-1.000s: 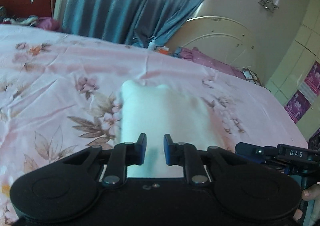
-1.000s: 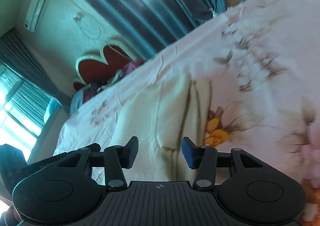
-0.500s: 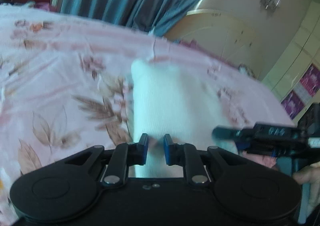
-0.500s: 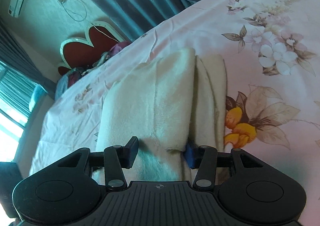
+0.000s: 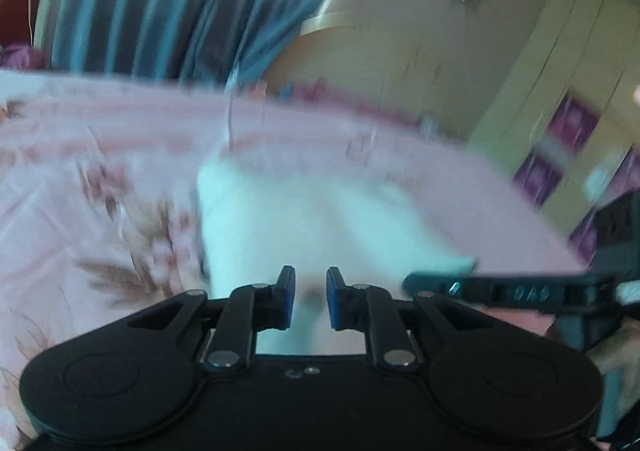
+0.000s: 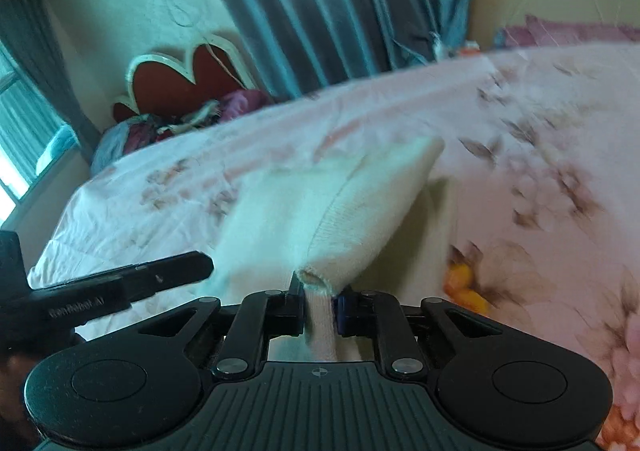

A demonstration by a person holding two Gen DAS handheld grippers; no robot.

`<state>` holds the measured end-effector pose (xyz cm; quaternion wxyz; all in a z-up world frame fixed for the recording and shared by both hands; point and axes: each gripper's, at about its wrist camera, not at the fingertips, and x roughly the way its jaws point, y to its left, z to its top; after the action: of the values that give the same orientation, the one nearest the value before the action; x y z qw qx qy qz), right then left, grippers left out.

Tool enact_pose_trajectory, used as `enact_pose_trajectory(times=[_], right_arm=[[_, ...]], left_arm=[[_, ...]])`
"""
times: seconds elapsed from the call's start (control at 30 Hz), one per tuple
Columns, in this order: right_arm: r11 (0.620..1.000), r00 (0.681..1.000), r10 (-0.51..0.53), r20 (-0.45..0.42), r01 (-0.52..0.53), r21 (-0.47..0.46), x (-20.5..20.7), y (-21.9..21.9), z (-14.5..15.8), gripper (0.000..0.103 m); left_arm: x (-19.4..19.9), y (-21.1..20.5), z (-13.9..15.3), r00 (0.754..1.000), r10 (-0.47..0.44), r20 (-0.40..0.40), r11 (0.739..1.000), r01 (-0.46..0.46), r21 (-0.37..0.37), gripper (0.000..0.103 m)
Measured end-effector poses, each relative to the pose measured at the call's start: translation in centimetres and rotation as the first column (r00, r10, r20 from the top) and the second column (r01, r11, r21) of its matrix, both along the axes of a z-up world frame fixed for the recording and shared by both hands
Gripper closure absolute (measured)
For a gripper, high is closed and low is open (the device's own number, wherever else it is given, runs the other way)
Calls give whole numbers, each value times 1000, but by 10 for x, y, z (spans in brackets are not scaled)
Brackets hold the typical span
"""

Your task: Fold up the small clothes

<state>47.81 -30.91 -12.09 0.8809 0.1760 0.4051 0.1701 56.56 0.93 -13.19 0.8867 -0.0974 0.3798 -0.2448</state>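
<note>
- The cream garment [image 6: 320, 211] lies on the bed [image 6: 540, 131], its near edge lifted.
- My right jaws [image 6: 320, 309] have just been closing and are now clamped on a rolled hem of it.
- My left jaws [image 5: 310, 299] stand nearly together on the same cloth [image 5: 304, 219]; blur hides whether the pads truly pinch it.
- It looks soft, light and floppy, so I judge edges and corners the best hold.
- The far folds are smeared; its layers are unreadable.
</note>
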Motion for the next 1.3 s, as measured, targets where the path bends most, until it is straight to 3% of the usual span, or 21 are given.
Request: enact_pose_trajectory(times=[0.07, 0.17, 0.23, 0.27, 0.3, 0.37, 0.47, 0.5, 0.63, 0.67, 0.73, 0.83, 0.97, 1.07, 1.13, 1.17, 1.23, 1.3], right_arm=[[998, 997, -25, -78, 29, 58, 7, -9, -26, 90], [991, 996, -51, -73, 60, 123, 6, -20, -27, 89], [990, 996, -84, -25, 86, 112, 0, -26, -13, 71], [990, 994, -109, 10, 108, 87, -1, -29, -6, 48], [990, 991, -126, 47, 123, 75, 0, -34, 0, 44], [987, 986, -158, 61, 155, 42, 11, -41, 4, 45], [990, 985, -143, 92, 143, 6, 34, -39, 3, 81], [993, 989, -118, 88, 118, 2, 45, -39, 0, 89], [992, 999, -33, -23, 30, -125, 89, -21, -33, 98], [991, 999, -30, -14, 28, -131, 93, -21, -36, 99], [989, 999, -19, -27, 15, -146, 96, -21, -31, 99], [988, 999, -25, 30, 29, -149, 76, -23, -14, 99], [991, 995, 38, 95, -26, -128, 31, -16, 5, 99], [999, 998, 2, 56, 1, -54, 2, -22, 8, 97], [1000, 1000, -21, 20, 21, -2, -20, -30, 5, 68], [999, 999, -33, 24, 33, 8, -31, -32, 5, 44], [999, 999, -27, 31, 26, 29, -47, -32, 4, 44], [998, 1000, -25, 0, 25, 50, -55, -31, -3, 77]], left_arm=[[8, -12, -17, 997, -2, -73, 1000, 3, 15, 90], [8, -19, -8, 998, -1, -61, 999, 4, 44, 90], [6, -17, 3, 1000, -17, -15, 999, 17, 30, 87], [9, -15, 7, 1000, -15, 12, 999, 15, 31, 86], [14, -14, 10, 999, -4, 35, 999, 3, 37, 86], [34, -12, 13, 998, 31, 54, 999, -33, 33, 86], [62, -15, 7, 997, 54, 56, 998, -56, 36, 86], [67, -16, 4, 997, 53, 48, 998, -55, 34, 86], [87, -19, -22, 997, 70, -32, 997, -69, 23, 84], [88, -19, -23, 997, 72, -35, 997, -71, 19, 84], [85, -19, -18, 997, 66, -34, 997, -65, 37, 86], [65, -19, -3, 1000, 5, 2, 998, -5, 70, 86], [21, -4, 3, 999, -29, 39, 997, 27, 68, 86], [-11, 13, 2, 1000, 3, 31, 1000, -4, 19, 86], [-31, 20, -1, 1000, 21, 11, 1000, -22, 14, 86], [-40, 21, -3, 1000, 24, 9, 999, -24, 32, 86], [-56, 25, -7, 999, 28, -19, 999, -27, 29, 86], [-68, 29, -11, 998, 47, -39, 999, -46, 21, 86]])
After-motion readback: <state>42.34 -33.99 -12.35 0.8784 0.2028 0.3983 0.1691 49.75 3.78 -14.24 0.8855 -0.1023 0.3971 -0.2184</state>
